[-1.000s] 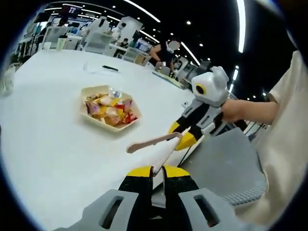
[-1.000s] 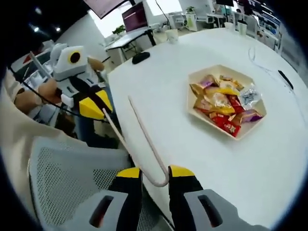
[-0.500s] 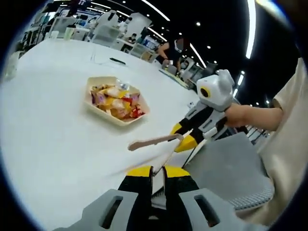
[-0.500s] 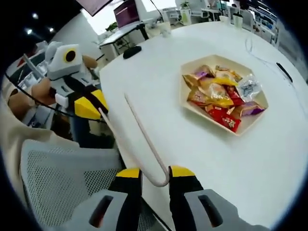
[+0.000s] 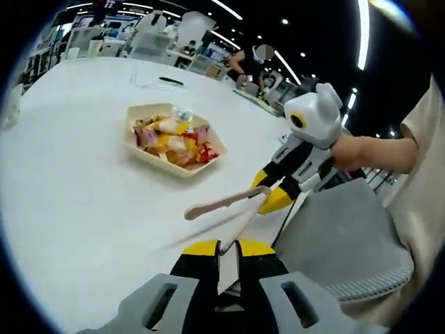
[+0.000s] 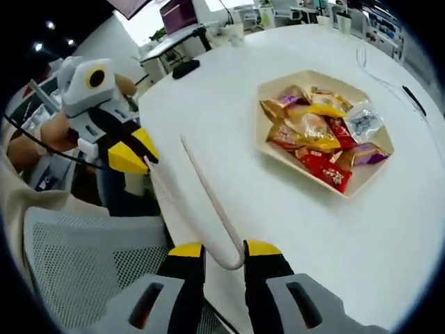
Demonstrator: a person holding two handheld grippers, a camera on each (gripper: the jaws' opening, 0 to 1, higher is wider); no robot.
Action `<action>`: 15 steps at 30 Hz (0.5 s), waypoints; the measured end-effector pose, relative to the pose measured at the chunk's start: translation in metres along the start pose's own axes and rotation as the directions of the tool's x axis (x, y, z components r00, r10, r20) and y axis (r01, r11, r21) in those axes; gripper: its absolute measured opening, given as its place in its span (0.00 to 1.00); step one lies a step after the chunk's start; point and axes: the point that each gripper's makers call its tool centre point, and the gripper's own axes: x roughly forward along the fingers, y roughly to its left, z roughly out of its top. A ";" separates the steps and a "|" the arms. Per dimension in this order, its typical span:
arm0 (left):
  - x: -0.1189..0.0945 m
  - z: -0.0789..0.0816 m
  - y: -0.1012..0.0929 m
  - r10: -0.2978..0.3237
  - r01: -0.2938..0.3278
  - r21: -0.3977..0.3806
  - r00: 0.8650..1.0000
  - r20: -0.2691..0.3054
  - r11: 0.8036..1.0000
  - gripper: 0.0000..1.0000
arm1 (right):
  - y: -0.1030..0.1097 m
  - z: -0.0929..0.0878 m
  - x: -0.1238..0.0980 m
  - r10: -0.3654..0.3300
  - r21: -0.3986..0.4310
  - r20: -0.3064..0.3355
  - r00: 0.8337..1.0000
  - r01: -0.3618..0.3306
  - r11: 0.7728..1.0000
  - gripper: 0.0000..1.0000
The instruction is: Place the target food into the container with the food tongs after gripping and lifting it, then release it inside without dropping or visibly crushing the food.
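Note:
Beige food tongs (image 5: 215,204) are held off the near table edge by both grippers. My left gripper (image 5: 222,249) is shut on the end of one tong arm, and the other arm's tip hangs free over the table. My right gripper (image 6: 224,252) is shut on the tongs' U-bend (image 6: 226,261). The right gripper (image 5: 268,198) comes into the left gripper view from the right, and the left gripper (image 6: 135,158) into the right gripper view from the left. Further in on the white table (image 5: 69,195) sits a cream hexagonal tray (image 5: 167,169) (image 6: 348,195), apart from the tongs, full of wrapped snacks (image 5: 174,139) (image 6: 316,132).
A grey mesh chair (image 5: 341,236) (image 6: 76,257) stands right at the table edge under the grippers. A person's hand (image 5: 354,149) holds the right gripper. A black mouse (image 6: 184,67) and a dark pen (image 6: 411,101) lie on the table's far parts.
Both views have shifted slightly with the hands, and the tray now sits a little nearer in each. The tongs stay held by both grippers in the same way.

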 end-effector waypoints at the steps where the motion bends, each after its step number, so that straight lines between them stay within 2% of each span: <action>1: 0.000 0.001 0.001 0.002 -0.002 -0.001 1.000 0.002 1.000 0.07 | -0.001 0.000 0.000 0.000 0.003 0.001 1.000 0.000 1.000 0.20; 15: 0.013 -0.003 0.014 0.002 -0.002 -0.017 1.000 -0.021 1.000 0.07 | -0.011 0.002 0.010 -0.002 0.006 -0.047 0.999 0.002 1.000 0.20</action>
